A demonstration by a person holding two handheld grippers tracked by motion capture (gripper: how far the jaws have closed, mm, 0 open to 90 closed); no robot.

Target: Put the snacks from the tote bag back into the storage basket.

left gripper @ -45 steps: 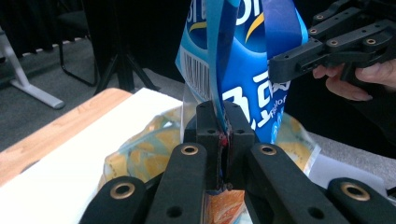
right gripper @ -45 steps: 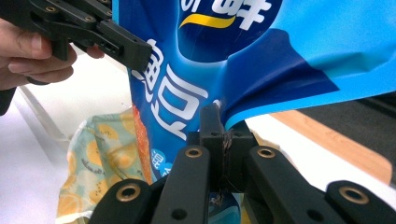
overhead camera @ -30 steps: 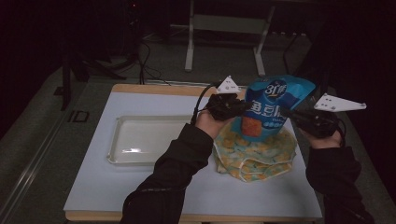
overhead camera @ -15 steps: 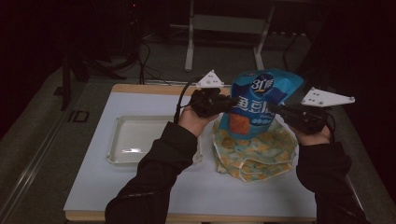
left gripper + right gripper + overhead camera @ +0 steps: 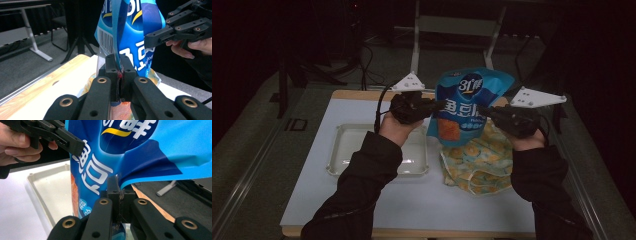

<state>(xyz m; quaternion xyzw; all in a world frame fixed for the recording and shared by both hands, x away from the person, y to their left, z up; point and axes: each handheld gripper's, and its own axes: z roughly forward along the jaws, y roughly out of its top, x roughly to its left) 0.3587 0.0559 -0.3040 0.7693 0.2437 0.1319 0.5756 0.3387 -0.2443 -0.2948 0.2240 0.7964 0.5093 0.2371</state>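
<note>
High view: a blue snack bag (image 5: 469, 102) hangs upright in the air above a patterned cloth (image 5: 479, 160) on the tabletop (image 5: 422, 200), beside a white tray (image 5: 339, 155). The left gripper (image 5: 434, 106) and right gripper (image 5: 484, 110) each have their jaws clamped on an opposite side edge, apparently to stretch the bag taut or tear it.
</note>
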